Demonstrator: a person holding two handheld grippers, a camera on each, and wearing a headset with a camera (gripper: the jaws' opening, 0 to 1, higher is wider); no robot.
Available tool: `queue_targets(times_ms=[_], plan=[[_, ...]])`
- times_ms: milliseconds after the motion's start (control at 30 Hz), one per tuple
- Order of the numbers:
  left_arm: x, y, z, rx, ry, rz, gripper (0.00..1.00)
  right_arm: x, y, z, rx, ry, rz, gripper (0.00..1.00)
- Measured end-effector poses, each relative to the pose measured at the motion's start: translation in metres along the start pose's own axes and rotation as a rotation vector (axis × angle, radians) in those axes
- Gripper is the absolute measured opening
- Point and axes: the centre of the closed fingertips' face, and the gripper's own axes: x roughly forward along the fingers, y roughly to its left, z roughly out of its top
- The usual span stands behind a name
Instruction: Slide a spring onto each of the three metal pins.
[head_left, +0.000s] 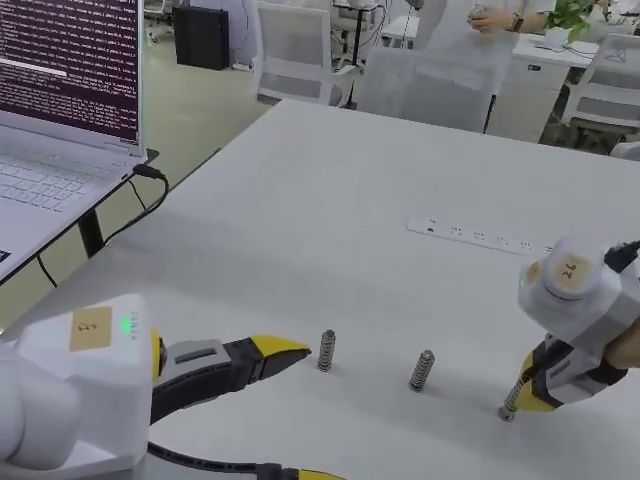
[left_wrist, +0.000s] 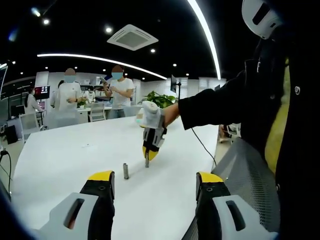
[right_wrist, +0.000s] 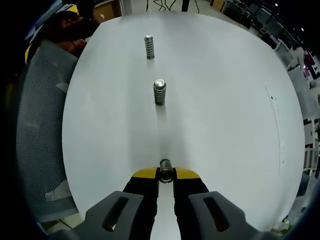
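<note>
Three metal pins stand in a row on the white table (head_left: 330, 220). The left pin (head_left: 327, 350) and the middle pin (head_left: 422, 370) each wear a spring; in the right gripper view they are the far pin (right_wrist: 149, 47) and the nearer pin (right_wrist: 159, 92). My right gripper (head_left: 520, 396) is shut on the spring (right_wrist: 166, 171) over the third pin (head_left: 512, 400), tilted, at the table. My left gripper (left_wrist: 154, 185) is open with nothing between its jaws, and its yellow tip (head_left: 282, 350) lies just left of the left pin.
A white power strip (head_left: 478, 236) lies further back on the table. An open laptop (head_left: 55, 120) with a black cable (head_left: 150, 180) sits on a stand at the left. Chairs and people are beyond the table's far edge. A mesh chair (right_wrist: 42, 125) is beside the table.
</note>
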Motion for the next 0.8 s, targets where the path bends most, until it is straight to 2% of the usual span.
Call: queue_targets(times_ms=[267,800], plan=[[-0.0006,0.0004,0.0007,0.004,0.000,0.004,0.62,0.0080,-0.0002,-0.0011,-0.002,0.003,0.002,0.08],[-0.0015,0.0014,-0.0009,0.004,0.003,0.004,0.62,0.0086,0.0004,0.0019,0.001,-0.012,0.006,0.10]])
